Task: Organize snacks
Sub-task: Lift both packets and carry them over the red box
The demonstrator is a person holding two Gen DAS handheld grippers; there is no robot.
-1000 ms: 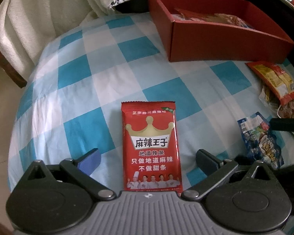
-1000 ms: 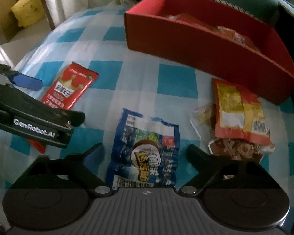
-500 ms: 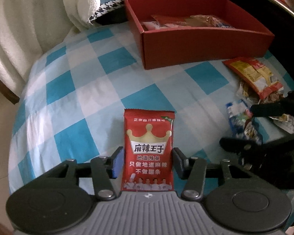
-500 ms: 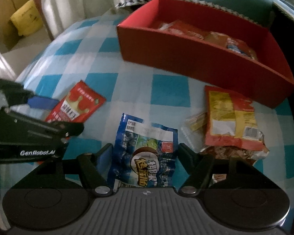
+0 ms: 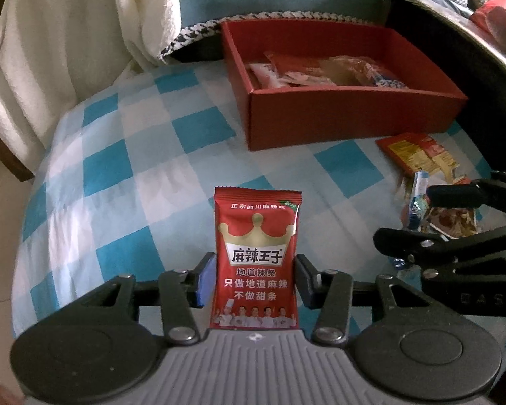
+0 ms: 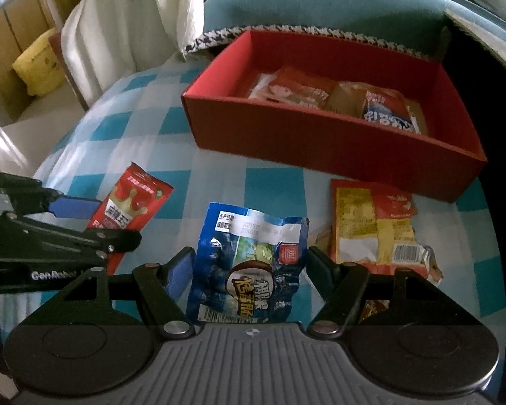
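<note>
My left gripper [image 5: 255, 271] is shut on a red crown-printed snack packet [image 5: 257, 256], which stands upright between its pads, off the checked cloth. In the right wrist view the same gripper [image 6: 97, 222] holds that red packet [image 6: 135, 199] at the left. My right gripper [image 6: 249, 266] is shut on a crumpled blue snack packet [image 6: 249, 256], pads pressing both sides. The left wrist view shows the right gripper [image 5: 421, 217] side-on at the right, with the blue packet [image 5: 418, 199] in it. An open red box [image 6: 320, 148], also in the left wrist view [image 5: 347, 118], sits beyond both, with several packets inside.
An orange-and-yellow packet [image 6: 371, 226] lies on the blue-and-white checked cloth [image 5: 145, 168] in front of the box, over a clear bag of brown snacks [image 6: 428, 263]. A cream towel [image 5: 67, 50] hangs at the back left. A teal cushion [image 6: 320, 3] lies behind the box.
Both grippers closed on their packets, the left from wide open. Both have since risen a little with the packets, and the red box has come further into view.
</note>
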